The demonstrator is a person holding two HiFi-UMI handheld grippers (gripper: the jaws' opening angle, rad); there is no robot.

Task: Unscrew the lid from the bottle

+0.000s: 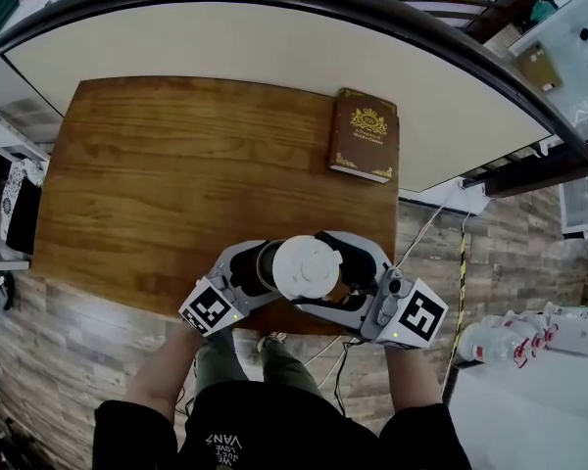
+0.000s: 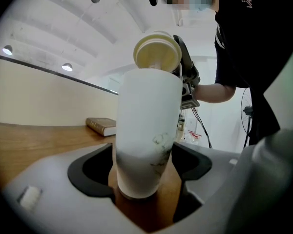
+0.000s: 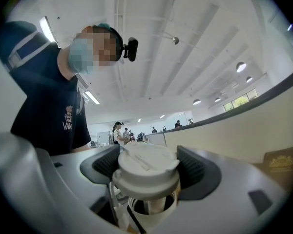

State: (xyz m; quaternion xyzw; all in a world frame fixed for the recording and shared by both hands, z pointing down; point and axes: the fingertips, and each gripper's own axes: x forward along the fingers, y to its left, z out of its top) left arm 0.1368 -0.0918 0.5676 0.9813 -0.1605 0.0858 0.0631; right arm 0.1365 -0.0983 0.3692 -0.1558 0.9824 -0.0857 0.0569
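A tall white bottle (image 2: 146, 130) stands on the wooden table (image 1: 176, 184) near its front edge. My left gripper (image 2: 145, 167) is shut on the bottle's lower body, a dark pad against each side. The white lid (image 3: 147, 167) is off the bottle and sits tilted just above its open mouth (image 3: 149, 206), with my right gripper (image 3: 149, 169) shut on it. From the left gripper view I see the lid's underside (image 2: 157, 51) above the bottle top. In the head view the lid (image 1: 307, 265) covers most of the bottle, between the left gripper (image 1: 265, 277) and right gripper (image 1: 333, 277).
A brown book (image 1: 364, 135) lies at the table's far right corner. A cream curved wall (image 1: 274, 47) runs behind the table. A cable (image 1: 426, 228) hangs off the right side. The person's legs are just below the front edge.
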